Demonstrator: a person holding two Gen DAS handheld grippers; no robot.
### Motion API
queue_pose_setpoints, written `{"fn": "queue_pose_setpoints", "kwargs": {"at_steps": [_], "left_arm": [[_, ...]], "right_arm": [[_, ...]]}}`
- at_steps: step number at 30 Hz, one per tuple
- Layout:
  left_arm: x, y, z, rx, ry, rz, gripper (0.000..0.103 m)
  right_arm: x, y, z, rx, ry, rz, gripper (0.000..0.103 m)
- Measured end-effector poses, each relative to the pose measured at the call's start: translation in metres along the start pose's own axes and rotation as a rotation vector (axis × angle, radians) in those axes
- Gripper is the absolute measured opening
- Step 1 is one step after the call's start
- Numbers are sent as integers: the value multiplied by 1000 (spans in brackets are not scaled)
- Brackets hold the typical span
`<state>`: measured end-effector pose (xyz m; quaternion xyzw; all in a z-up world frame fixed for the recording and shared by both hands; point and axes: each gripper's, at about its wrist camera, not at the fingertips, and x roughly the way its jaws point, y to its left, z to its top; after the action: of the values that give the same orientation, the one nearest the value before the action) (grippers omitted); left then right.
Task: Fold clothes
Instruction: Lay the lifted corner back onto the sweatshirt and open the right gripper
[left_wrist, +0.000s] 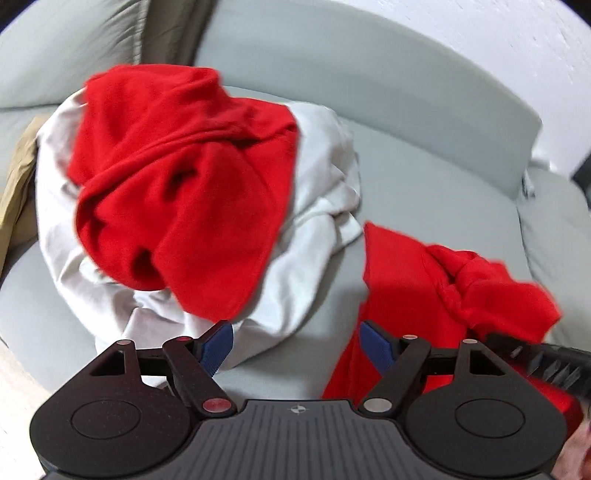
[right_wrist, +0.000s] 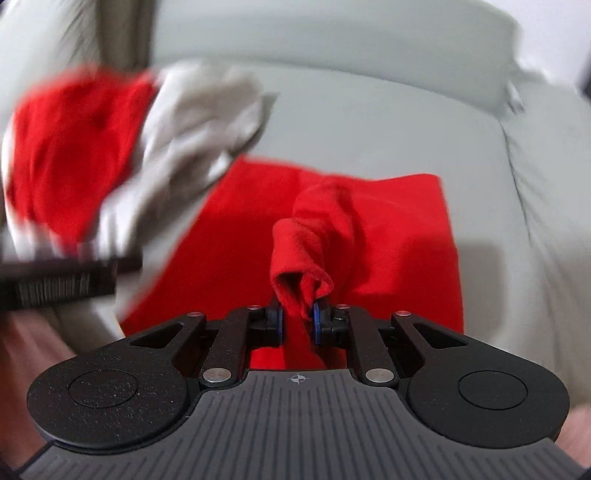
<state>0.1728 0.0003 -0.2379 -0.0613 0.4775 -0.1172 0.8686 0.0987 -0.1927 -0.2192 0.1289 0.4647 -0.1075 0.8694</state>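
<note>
Two blue-padded fingers of the right gripper (right_wrist: 297, 320) pinched a bunched fold of the flat red fleece garment (right_wrist: 388, 236), which lay spread just ahead on the pale grey sofa seat (right_wrist: 369, 122). The left gripper (left_wrist: 295, 347) hung wide apart, empty, over the seat; beyond it sat a crumpled red garment (left_wrist: 177, 184) atop white cloth (left_wrist: 321, 177).

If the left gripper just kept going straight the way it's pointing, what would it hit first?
Probably the bare grey sofa cushion, which fills the gap ahead of the open left gripper, between the white garment and the red cloth; depth is unclear.
</note>
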Motion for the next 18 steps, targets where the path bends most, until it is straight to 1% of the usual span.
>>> {"fn": "queue_pose_setpoints", "kwargs": {"at_steps": [2, 3, 6, 7, 9, 11, 12, 13, 14, 16, 18], "left_arm": [[-2, 1, -1, -7, -6, -2, 75], [-4, 1, -1, -10, -11, 0, 75], [-6, 5, 1, -32, -30, 1, 75], [-9, 8, 1, -53, -44, 4, 75], [-9, 14, 3, -74, -47, 13, 75], [-8, 16, 3, -85, -36, 24, 75], [-7, 17, 4, -87, -33, 25, 75], [-5, 17, 4, -89, -28, 29, 73], [-4, 17, 5, -92, -25, 35, 72], [-4, 18, 5, -102, -23, 54, 72], [-4, 20, 4, -110, -23, 43, 73]], "right_arm": [[-8, 1, 10, 69, -23, 24, 15], [-10, 4, 13, 82, -27, 36, 15], [-8, 20, 13, 81, -18, 65, 15], [-12, 26, 11, 72, -38, 64, 15], [-11, 42, 9, 14, -70, 37, 15], [1, 54, 8, -34, -21, 14, 18], [8, 56, 8, -42, 8, 20, 20], [16, 58, 8, -50, 42, 30, 25], [30, 60, 4, -52, 105, 67, 28], [37, 59, -1, -41, 137, 124, 28], [38, 47, -6, -22, 171, 239, 31]]}}
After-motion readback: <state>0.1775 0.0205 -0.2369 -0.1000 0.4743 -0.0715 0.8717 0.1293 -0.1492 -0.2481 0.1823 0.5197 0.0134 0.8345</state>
